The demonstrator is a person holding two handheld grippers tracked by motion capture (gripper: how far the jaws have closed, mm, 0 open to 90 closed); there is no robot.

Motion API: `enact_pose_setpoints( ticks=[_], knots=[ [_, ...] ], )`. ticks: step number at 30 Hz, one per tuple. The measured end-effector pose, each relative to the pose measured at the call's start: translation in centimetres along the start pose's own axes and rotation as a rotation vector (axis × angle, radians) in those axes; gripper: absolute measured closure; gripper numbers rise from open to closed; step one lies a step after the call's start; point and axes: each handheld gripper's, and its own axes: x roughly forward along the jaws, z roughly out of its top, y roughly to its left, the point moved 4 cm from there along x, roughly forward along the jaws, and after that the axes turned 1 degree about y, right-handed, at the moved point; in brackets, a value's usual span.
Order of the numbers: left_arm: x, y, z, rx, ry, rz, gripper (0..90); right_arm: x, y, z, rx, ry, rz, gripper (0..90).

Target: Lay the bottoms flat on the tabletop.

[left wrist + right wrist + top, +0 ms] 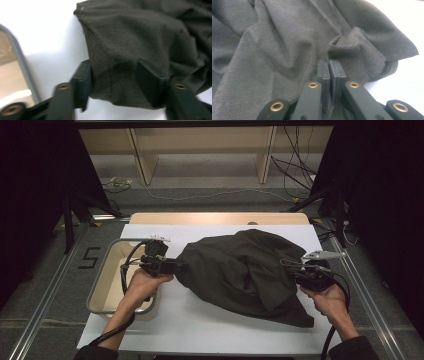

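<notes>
Left gripper [175,266]: held in the person's left hand [145,284] at about 9 o'clock on the table, pointing toward 3 o'clock. In the left gripper view its jaws stand apart, with the left edge of the dark garment [140,47] lying between them; whether the pads press on the cloth cannot be told.

Right gripper [295,272]: held in the person's right hand [327,301] at about 3 o'clock, pointing toward 9 o'clock. In the right gripper view the jaws are drawn tight together, pinching a fold of the garment near a hemmed edge.

Dark garment [245,270]: a crumpled, dark grey-green piece of clothing, bunched in the middle of the white table top [200,325] and stretching from one gripper to the other. A lower corner trails toward 5 o'clock.

Tray [102,285]: a shallow beige bin with a grey metal rim, at the table's 9 o'clock edge, under the left forearm and just beside the left gripper.

Surroundings: grey floor with loose cables [295,175] at 12 to 1 o'clock, beyond the table.
</notes>
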Motion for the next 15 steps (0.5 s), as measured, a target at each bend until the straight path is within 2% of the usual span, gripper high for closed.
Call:
enact_pose_setpoints(
  ticks=[2, 4, 8, 12, 14, 15],
  knots=[
    [-0.7, -0.1, -0.2, -0.001, -0.014, 0.035, 38.2, 0.0, -0.3, 0.0, 0.004, -0.003, -0.005, 87.8],
    [-1.4, -0.2, -0.3, -0.021, -0.042, 0.045, 33.9, 0.0, -0.5, 0.0, 0.008, -0.008, -0.007, 87.6],
    [-1.8, -1.3, -1.2, -0.036, -0.040, 0.031, 30.1, 0.1, -0.6, -0.1, 0.008, -0.004, -0.004, 87.0],
    [-0.8, -2.8, -3.1, -0.048, -0.025, 0.006, 27.9, 0.1, -0.5, 0.0, 0.003, -0.011, -0.001, 84.4],
    [-0.4, -3.3, -4.1, -0.067, -0.017, 0.005, 26.5, 0.1, -0.5, -0.1, 0.004, -0.011, 0.003, 81.4],
    [-0.2, -3.4, -4.4, -0.087, -0.023, -0.013, 25.6, 0.2, -0.5, -0.1, 0.005, -0.009, 0.006, 78.9]
  ],
)
